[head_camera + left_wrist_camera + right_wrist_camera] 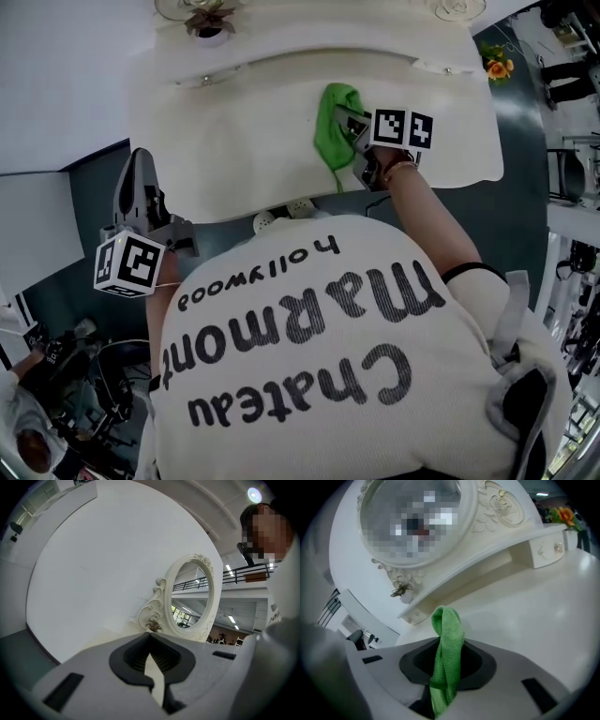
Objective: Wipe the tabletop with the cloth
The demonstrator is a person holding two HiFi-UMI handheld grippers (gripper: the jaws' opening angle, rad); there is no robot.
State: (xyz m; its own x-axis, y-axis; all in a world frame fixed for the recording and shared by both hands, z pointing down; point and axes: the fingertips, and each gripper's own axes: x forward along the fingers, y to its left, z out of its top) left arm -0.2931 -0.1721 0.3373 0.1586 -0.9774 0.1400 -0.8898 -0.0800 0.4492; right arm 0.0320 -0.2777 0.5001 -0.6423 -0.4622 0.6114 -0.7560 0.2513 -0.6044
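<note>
Because the right gripper [349,128] is clamped on only a bunched fold of the bright green terry cloth [331,131], the hold looks narrow. In the right gripper view the fabric stands between the jaws as a twisted loop rather than a flat pad. A firm drag across the glossy white tabletop [234,141] could tug it free, or roll it into a rope that cleans only a thin strip. The cloth lies on the right half of the table, just in front of the raised cream back shelf [520,555], with a thin tail trailing toward the near edge. A long push away from the person might therefore bump the shelf or the small pot of dried plant [208,22] on it. A pull back might slide the tail off the table.

The left gripper [141,167] is no help. Its jaws are drawn together on nothing, and it hangs off the table's left front corner, well apart from the cloth.

Much is hard to judge. The person's white printed T-shirt [356,356] covers the middle of the table's front edge in the head view. How hard the cloth presses down cannot be told, and no dirt shows on the surface — so the wiped part cannot be told from the rest. The glass of the oval mirror in its ornate cream frame [485,501] is masked in the right gripper view.
</note>
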